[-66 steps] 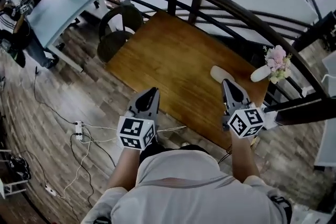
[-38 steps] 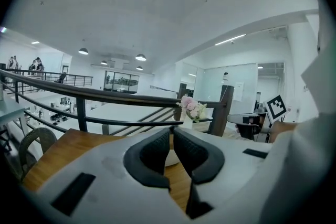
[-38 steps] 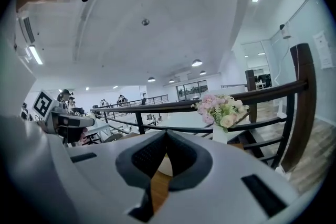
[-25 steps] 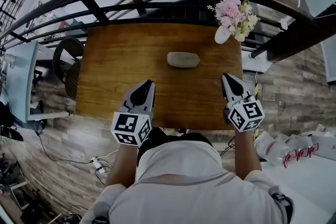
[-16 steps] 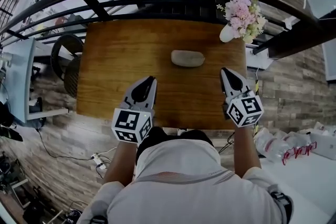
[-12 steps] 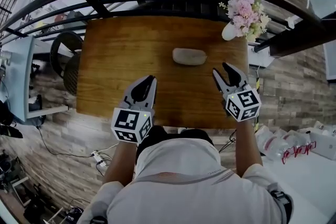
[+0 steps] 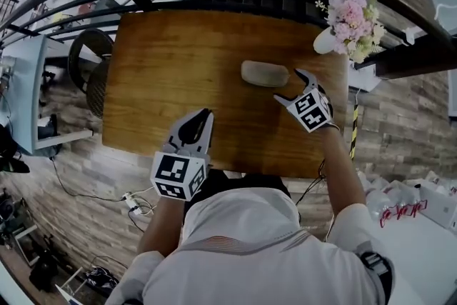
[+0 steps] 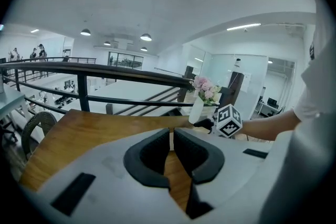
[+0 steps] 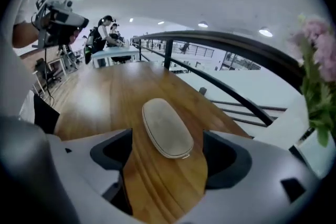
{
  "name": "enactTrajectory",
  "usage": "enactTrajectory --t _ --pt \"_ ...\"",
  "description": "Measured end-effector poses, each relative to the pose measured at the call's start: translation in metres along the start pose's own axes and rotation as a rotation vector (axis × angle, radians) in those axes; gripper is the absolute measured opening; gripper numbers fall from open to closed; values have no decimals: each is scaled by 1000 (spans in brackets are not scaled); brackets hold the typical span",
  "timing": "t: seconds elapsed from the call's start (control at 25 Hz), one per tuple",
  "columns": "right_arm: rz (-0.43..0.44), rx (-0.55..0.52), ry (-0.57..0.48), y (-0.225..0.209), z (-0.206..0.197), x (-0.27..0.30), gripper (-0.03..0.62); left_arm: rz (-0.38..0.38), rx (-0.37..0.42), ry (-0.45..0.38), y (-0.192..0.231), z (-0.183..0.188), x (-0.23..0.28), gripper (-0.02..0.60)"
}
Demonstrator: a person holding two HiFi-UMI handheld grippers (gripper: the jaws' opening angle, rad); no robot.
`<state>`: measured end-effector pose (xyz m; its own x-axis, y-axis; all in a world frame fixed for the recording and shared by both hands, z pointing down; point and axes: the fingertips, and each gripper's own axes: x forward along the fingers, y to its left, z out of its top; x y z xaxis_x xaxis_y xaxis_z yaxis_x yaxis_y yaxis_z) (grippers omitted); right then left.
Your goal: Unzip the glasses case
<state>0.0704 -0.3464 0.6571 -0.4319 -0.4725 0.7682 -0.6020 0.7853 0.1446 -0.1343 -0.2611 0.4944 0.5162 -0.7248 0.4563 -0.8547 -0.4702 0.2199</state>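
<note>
Beige oval fabric glasses case (image 7: 264,73) lies on the brown wooden counter (image 7: 178,68). The right hand-held gripper (image 7: 291,86) is opening wide, with the case's end between its jaws, untouched. The left hand-held gripper (image 7: 203,115), well apart from the case, is closed and empty.

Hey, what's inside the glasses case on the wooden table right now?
Nothing of the inside shows. The glasses case lies closed on the wooden table, so only its pale outer shell and zip seam are visible. Whether glasses are inside cannot be told.

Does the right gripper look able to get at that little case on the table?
Probably yes: the right gripper is opening its fingers, and the glasses case lies just ahead, untouched, with only bare table between.
</note>
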Motion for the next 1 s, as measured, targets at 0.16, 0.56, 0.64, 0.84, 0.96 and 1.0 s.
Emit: enactTrajectory --t 0.16,0.56,0.64,0.84,0.96,1.0 --pt "54 -61 49 -5 -19 43 497 25 4 21 5 -8 3 33" --pt "129 -164 82 -7 -31 83 477 58 -20 49 9 -25 -2 33" --pt "124 -133 70 -2 -29 81 457 58 -22 42 6 -24 -3 32" --pt "150 123 -50 10 -1 56 431 61 -25 28 6 -21 -8 33" --pt "161 308 -129 10 8 38 425 60 -28 18 2 -19 -11 33" --pt "162 357 -151 11 11 31 425 59 -27 13 0 -17 -12 32"
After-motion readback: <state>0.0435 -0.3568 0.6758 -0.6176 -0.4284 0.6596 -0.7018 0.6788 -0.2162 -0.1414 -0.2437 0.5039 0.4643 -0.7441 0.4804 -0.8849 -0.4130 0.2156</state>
